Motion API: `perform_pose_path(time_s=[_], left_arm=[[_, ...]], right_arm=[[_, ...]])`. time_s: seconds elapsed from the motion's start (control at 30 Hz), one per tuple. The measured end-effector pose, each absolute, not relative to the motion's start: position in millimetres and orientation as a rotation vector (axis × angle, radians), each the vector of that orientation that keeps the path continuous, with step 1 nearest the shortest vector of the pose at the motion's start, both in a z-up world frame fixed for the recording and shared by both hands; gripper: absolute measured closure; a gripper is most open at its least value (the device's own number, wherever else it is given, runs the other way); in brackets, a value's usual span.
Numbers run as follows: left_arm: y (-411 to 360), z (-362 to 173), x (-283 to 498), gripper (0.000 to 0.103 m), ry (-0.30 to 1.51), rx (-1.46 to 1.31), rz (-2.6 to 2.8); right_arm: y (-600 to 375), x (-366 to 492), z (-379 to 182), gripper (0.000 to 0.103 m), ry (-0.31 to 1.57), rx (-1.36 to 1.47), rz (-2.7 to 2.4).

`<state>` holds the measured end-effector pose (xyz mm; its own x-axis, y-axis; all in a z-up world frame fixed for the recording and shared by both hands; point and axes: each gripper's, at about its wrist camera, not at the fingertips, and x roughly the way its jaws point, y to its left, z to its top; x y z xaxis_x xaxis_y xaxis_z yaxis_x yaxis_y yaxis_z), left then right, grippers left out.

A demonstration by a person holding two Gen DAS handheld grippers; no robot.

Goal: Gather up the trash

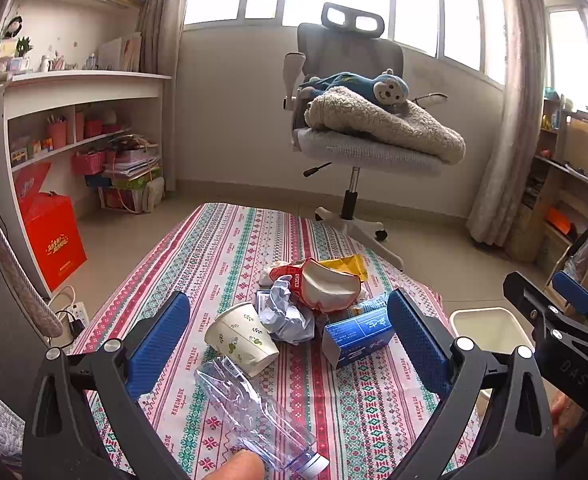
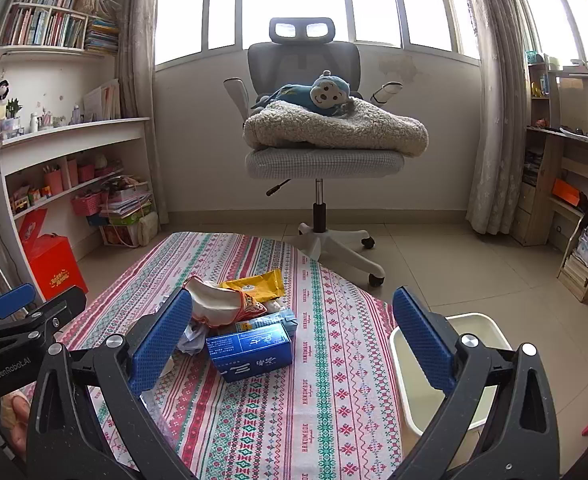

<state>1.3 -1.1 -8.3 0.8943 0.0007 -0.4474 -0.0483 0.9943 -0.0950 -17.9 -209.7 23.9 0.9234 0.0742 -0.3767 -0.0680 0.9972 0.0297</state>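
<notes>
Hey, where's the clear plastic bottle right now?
In the left wrist view the clear plastic bottle lies on its side on the patterned tablecloth, nearest the camera, just in front of the paper cup and left of the blue carton.

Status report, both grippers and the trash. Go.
Left gripper open, empty. Right gripper open, empty. Trash pile untouched on table, paper cup and plastic bottle nearest. White bin beside table, path unobstructed.

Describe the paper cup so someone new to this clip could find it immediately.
Start at the striped tablecloth and find the trash heap on it. The paper cup lies on its side at the heap's left edge, just beyond the clear plastic bottle. It alone is white with small green leaf prints.
</notes>
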Motion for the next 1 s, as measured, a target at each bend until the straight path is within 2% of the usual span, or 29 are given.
perform_pose_path(time_s=[1.0], left_arm=[[-2,-15,4,0.007,0.483,-0.107,0.025]], right_arm=[[-208,-15,13,0.007,0.402,0.013,0.078]])
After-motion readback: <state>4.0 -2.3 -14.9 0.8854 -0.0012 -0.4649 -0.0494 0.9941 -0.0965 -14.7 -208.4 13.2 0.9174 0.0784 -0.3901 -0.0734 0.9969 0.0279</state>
